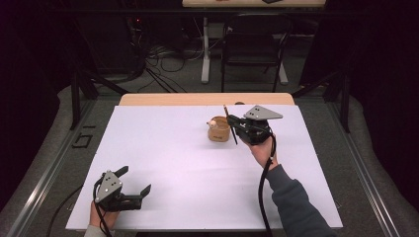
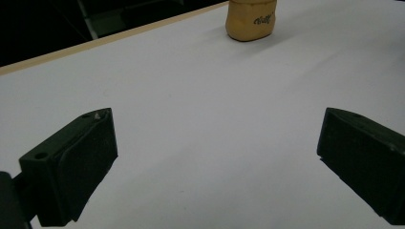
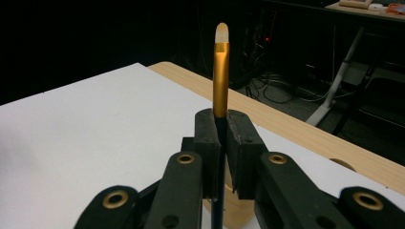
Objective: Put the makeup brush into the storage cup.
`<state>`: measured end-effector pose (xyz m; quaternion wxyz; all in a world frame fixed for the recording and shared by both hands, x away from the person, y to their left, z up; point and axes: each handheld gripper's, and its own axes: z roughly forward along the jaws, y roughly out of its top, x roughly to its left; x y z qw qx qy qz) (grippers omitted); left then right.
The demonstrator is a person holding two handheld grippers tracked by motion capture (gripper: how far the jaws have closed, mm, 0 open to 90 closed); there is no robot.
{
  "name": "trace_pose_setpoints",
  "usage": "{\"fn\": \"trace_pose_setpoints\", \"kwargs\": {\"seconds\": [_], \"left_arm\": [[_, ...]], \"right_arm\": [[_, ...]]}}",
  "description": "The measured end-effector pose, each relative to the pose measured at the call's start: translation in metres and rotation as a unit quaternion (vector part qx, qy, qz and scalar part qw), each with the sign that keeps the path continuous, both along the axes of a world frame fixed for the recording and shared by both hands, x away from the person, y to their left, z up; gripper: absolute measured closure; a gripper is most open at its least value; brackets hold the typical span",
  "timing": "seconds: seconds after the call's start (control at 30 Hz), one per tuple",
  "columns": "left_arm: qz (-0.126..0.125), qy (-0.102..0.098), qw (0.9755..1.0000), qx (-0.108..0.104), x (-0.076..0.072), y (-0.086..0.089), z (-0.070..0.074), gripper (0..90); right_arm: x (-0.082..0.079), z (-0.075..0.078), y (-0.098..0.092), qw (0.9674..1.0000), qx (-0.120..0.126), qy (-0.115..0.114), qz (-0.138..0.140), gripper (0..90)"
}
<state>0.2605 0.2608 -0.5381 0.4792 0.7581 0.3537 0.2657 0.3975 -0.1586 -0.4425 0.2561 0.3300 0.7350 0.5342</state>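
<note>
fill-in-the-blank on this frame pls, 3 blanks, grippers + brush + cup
The right gripper is shut on a thin ____.
The left gripper has its jaws ____ over the white table cover.
The small tan cup stands beside the ____ gripper.
Missing words: brush; open; right

High view above the near table (image 1: 163,163) edge, facing forward-down; gripper views low, close, sharing its white top.
</note>
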Motion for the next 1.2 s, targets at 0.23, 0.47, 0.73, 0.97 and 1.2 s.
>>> {"fn": "trace_pose_setpoints", "kwargs": {"seconds": [0.23,0.47,0.73,0.97,1.2], "left_arm": [[0.0,0.001,1.0,-0.004,-0.001,0.0,0.0,0.0],[0.0,0.002,1.0,-0.008,0.0,0.0,0.0,0.0],[0.0,0.002,1.0,-0.009,0.001,0.0,0.0,0.0],[-0.003,0.003,0.9999,-0.01,0.0,-0.001,0.0,0.0],[-0.003,0.002,0.9999,-0.01,0.0,-0.001,0.0,0.0]], "right_arm": [[0.002,0.002,0.002,1.0,0.001,-0.005,-0.005,84.0],[0.004,0.006,0.008,0.9999,-0.003,-0.011,-0.004,84.0],[0.011,0.009,0.012,0.9998,0.001,-0.017,-0.012,84.0],[0.022,0.013,0.011,0.9997,0.003,-0.011,-0.021,84.0],[0.031,0.017,0.013,0.9995,0.004,-0.015,-0.028,84.0]]}}
